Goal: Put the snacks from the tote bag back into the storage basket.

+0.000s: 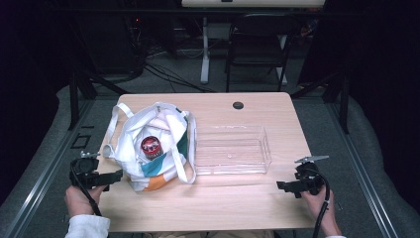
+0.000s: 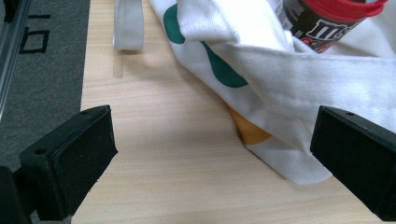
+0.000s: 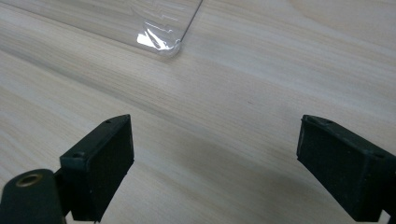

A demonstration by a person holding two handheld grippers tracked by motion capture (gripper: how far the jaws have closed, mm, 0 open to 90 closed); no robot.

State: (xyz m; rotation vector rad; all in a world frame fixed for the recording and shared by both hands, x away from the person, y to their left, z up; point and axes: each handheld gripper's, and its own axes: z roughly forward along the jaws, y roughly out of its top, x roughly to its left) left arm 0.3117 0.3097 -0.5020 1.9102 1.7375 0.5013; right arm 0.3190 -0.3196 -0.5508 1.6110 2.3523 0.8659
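Observation:
A white tote bag (image 1: 168, 130) with teal and orange patches lies on the left of the wooden table (image 1: 223, 208), its mouth open. A red-lidded M&M's canister (image 1: 151, 146) stands inside it. My left gripper (image 1: 118, 174) is open just left of the bag's near corner. In the left gripper view the bag (image 2: 327, 79) and canister (image 2: 327, 21) lie ahead of the left gripper (image 2: 212, 130), whose jaws are wide apart over bare wood. A clear plastic tray (image 1: 233, 171) sits right of the bag. My right gripper (image 1: 281, 186) is open near the tray's front right corner (image 3: 163, 42), holding nothing.
A bag strap (image 2: 128, 23) lies flat on the wood near the table's left edge. A round black grommet (image 1: 238, 105) sits in the tabletop at the back. A black folding chair (image 1: 257, 44) stands beyond the table. Grey floor surrounds it.

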